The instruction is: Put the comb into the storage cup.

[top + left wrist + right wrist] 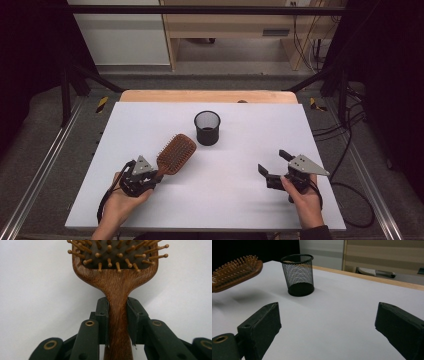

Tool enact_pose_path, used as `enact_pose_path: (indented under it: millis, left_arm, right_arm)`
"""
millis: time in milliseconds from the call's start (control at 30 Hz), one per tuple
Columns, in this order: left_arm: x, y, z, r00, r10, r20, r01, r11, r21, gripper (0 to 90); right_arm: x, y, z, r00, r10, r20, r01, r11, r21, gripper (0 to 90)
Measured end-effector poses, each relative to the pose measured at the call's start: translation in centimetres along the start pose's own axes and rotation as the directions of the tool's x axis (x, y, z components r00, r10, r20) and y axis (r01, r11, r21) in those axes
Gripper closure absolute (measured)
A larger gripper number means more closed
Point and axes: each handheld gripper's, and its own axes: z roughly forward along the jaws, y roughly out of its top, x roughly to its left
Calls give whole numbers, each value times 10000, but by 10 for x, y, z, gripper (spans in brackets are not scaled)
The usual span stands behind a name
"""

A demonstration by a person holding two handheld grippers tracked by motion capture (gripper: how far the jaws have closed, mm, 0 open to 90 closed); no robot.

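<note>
On the white table (150, 210), the left claw (117, 322) clenches the wooden hairbrush (117, 285) by its handle; the right claw (327, 325) gapes, holding nothing.

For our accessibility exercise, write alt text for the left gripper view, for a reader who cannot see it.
A wooden hairbrush is held by its handle between the two black pads of the left tongs, which press on either side of it. The brush head, with wooden pins on a dark cushion, points up out of the picture, over a plain white table.

White table (150, 200), mesh cup (207, 128)
</note>
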Motion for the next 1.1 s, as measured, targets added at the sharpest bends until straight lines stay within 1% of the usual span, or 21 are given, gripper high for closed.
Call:
enact_pose_path:
  millis: [33,100,233,300,333,367,433,500,567,600,700,733,767,833,867,900,933,967,1000,1067,1100]
  left_arm:
    - [0,0,0,10000,0,0,0,10000,0,728]
    - [0,0,0,9999,-82,67,82,9999,-97,728]
    - [2,-1,1,10000,-93,17,93,9999,-116,728]
    - [2,-1,1,9999,-105,16,105,9999,-103,728]
    - [2,-1,1,9999,-105,16,105,9999,-103,728]
    - [2,0,2,10000,-52,-17,52,9999,-108,728]
    - [2,0,2,10000,-25,-66,24,9999,-141,728]
    - [1,0,2,9999,0,-109,-2,9998,-210,728]
    - [1,0,2,9999,-5,-106,3,9997,-243,728]
    - [-1,1,1,9999,23,-113,-27,9994,-346,728]
    - [-2,2,1,9999,30,-106,-35,9990,-437,728]
    - [-2,2,0,9999,48,-146,-54,9989,-476,728]
    - [-3,2,0,9997,3,-260,-17,9986,-528,729]
    - [-5,3,-1,9990,-40,-455,13,9983,-588,728]
    - [-6,2,-2,9987,-92,-493,55,9973,-738,728]
    - [-6,2,-2,9987,-92,-493,55,9973,-738,728]
    - [-8,2,-3,9987,-77,-498,32,9960,-893,728]
    - [-8,2,-3,9987,-77,-498,32,9960,-893,728]
    - [-10,3,-5,9989,-135,-450,87,9946,-1036,728]
    - [-13,4,-5,9991,-113,-417,64,9932,-1163,728]
    - [-13,4,-5,9991,-113,-417,64,9932,-1163,728]
  right_arm:
    - [0,0,0,10000,0,0,0,10000,0,64]
    - [4,1,3,9996,155,-225,-155,9999,7,62]
    - [9,2,6,9981,386,-479,-379,9991,171,55]
    - [9,2,7,9972,534,-515,-524,9984,204,54]
    - [9,2,7,9972,534,-515,-524,9984,204,54]
    - [9,2,7,9964,670,-521,-660,9976,215,53]
    - [8,2,7,9959,735,-529,-725,9971,213,53]
    - [8,3,7,9938,943,-583,-934,9955,171,53]
    - [9,3,7,9927,1039,-612,-1030,9945,172,52]
    - [10,3,7,9893,1257,-742,-1246,9920,191,46]
    - [12,4,11,9836,1578,-872,-1558,9873,297,45]
    - [12,4,11,9836,1578,-872,-1558,9873,297,45]
    - [13,4,12,9818,1668,-908,-1644,9858,332,45]
    - [18,6,16,9748,2000,-986,-1974,9797,355,54]
    - [21,7,18,9726,2085,-1031,-2060,9779,347,58]
    - [21,7,18,9726,2085,-1031,-2060,9779,347,58]
    - [27,8,22,9682,2197,-1193,-2167,9755,382,60]
    - [27,8,22,9682,2197,-1193,-2167,9755,382,60]
    - [35,9,26,9622,2326,-1415,-2292,9726,397,62]
    - [44,11,31,9514,2542,-1740,-2500,9672,458,63]
    - [44,11,31,9514,2542,-1740,-2500,9672,458,63]
